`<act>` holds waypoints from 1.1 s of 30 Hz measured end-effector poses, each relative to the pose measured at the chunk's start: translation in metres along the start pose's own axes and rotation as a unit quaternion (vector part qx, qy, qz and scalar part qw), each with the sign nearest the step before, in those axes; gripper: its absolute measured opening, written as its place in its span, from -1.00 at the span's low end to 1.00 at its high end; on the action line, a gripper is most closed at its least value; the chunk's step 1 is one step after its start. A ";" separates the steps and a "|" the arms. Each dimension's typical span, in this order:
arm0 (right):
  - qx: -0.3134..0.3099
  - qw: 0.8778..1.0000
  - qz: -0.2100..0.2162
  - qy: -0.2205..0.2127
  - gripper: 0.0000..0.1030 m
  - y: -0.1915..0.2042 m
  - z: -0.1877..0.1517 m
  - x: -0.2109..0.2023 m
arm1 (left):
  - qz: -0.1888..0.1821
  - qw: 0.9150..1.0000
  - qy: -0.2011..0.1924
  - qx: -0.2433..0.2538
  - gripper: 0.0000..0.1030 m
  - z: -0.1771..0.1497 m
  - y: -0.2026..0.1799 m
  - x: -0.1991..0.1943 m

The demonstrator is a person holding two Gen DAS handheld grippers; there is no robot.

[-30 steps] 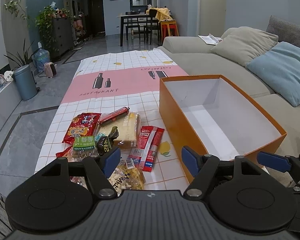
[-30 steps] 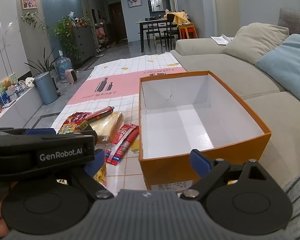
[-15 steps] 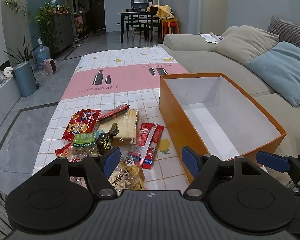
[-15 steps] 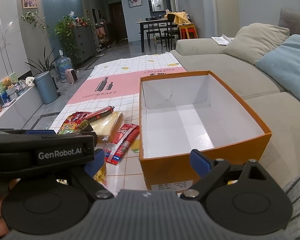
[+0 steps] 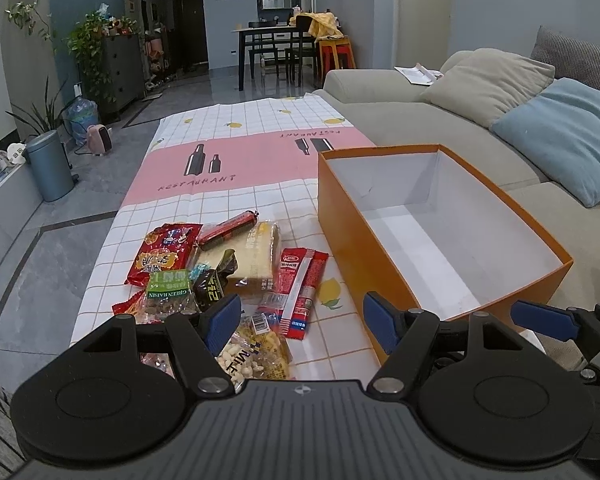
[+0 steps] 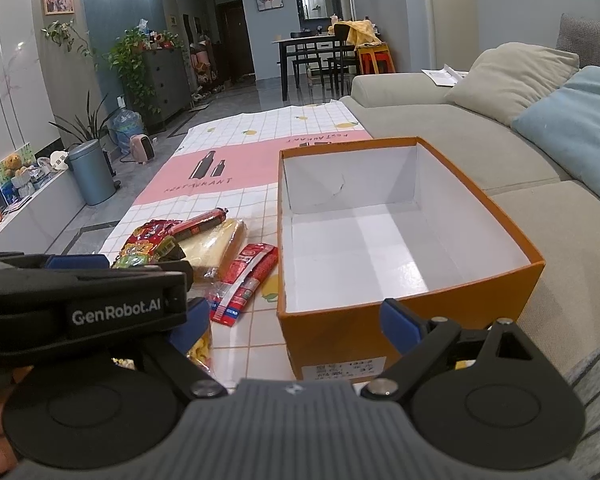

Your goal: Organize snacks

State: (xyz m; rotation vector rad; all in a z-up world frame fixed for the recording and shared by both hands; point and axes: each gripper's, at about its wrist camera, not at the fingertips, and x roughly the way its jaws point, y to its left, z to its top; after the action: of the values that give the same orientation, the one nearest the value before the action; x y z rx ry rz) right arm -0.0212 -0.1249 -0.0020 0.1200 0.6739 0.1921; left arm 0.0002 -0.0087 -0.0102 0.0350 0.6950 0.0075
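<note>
Tablecloth [image 5: 228, 176] reads "RESTAURANT"; green packet [image 5: 168, 289] "GREEN RAISIN"; left gripper [image 6: 80, 312] "GenRobot.AI".

Snack pile [image 5: 228, 276] on tablecloth [image 5: 236, 160], left of box [image 5: 352, 240]; sofa [image 5: 440, 128] right.

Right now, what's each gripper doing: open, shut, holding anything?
Left gripper: open, holding nothing, above the snacks.
Right gripper: open, holding nothing, in front of the box.
</note>
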 end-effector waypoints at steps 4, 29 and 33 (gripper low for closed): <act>0.000 1.000 0.000 0.001 0.75 0.000 -0.001 0.001 | 0.001 1.000 -0.001 0.003 0.60 0.000 0.000 -0.001; -0.010 0.999 0.028 0.028 0.75 0.002 -0.007 0.008 | 0.017 1.000 -0.012 -0.005 0.60 0.010 0.023 -0.011; -0.039 0.998 0.044 0.033 0.75 0.010 -0.010 0.010 | 0.016 0.999 -0.019 -0.035 0.60 0.013 0.054 -0.009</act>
State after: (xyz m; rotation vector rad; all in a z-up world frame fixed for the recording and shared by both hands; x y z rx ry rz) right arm -0.0214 -0.1121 -0.0145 0.0692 0.7262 0.3083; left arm 0.0024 0.0447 0.0075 -0.0213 0.6558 0.0621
